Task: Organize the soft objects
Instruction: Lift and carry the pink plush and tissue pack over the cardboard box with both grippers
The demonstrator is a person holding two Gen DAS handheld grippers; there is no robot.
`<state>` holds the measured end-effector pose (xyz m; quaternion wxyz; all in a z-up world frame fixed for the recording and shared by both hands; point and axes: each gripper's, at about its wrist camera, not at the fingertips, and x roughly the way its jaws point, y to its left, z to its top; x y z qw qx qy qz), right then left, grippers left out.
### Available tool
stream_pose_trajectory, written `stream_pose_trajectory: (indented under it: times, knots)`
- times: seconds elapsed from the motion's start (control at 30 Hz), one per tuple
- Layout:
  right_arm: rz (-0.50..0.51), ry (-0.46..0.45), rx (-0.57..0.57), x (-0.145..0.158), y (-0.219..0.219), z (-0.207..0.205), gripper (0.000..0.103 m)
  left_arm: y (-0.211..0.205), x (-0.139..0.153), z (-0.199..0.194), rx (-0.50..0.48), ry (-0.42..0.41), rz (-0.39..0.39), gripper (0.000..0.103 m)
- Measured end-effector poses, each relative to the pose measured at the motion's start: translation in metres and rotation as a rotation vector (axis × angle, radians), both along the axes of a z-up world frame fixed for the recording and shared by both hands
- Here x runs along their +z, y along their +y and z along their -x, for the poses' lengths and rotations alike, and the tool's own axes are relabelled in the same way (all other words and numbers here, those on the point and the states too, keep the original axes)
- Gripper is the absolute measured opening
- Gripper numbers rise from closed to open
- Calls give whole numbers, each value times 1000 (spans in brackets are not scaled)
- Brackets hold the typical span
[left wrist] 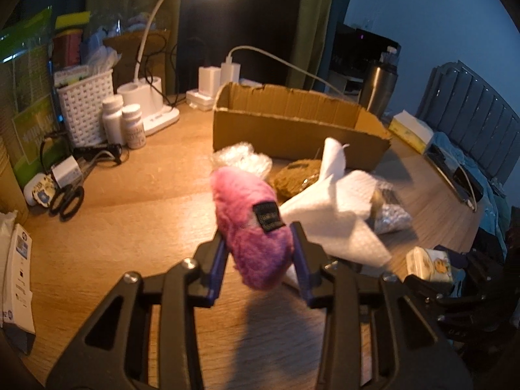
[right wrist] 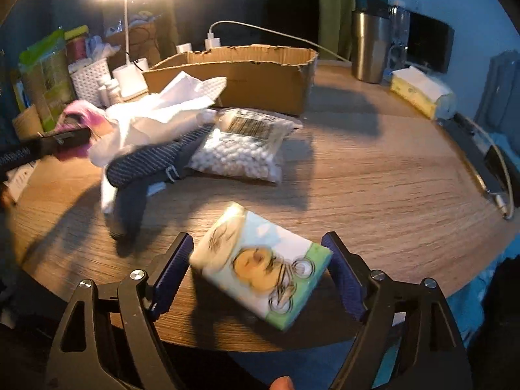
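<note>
My left gripper (left wrist: 258, 248) is shut on a pink plush toy (left wrist: 252, 224) with a black tag, held above the wooden table. Behind it lie a white cloth (left wrist: 338, 214), a brown scrubber (left wrist: 295, 177) and a clear bag (left wrist: 242, 157), in front of an open cardboard box (left wrist: 292, 126). My right gripper (right wrist: 260, 260) has its jaws around a tissue pack (right wrist: 260, 263) printed with a bear on a bicycle; the pack touches both pads and lies near the table's front edge. A dark striped sock (right wrist: 146, 165), the white cloth (right wrist: 156, 110) and a bag of cotton balls (right wrist: 240, 149) lie further back.
A desk lamp base (left wrist: 143, 97), two white bottles (left wrist: 122, 123), a white basket (left wrist: 86, 107), scissors (left wrist: 66, 200) and chargers stand at the left. A steel tumbler (right wrist: 370, 47) and yellow tissue box (right wrist: 422, 91) stand at the right back. A phone (right wrist: 487, 169) lies at the right edge.
</note>
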<state>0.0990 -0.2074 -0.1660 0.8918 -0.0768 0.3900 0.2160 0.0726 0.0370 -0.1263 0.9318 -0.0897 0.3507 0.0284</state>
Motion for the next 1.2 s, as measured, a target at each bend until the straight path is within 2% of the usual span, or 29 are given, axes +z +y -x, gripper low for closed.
stream_pose_trajectory:
  times: [0.27,0.8,1.2]
  knots:
    - [-39,-3,-9,4,-8,-2,81,-6,21,6,-10,-50,-10,38]
    - [-100,-159,21,71,-1,-29,81,-16,57,-11,-50,-127,-14,38]
    - [-104,-241,55,107,12,-57,81,-25,85,-35,-69,-213,-25,38]
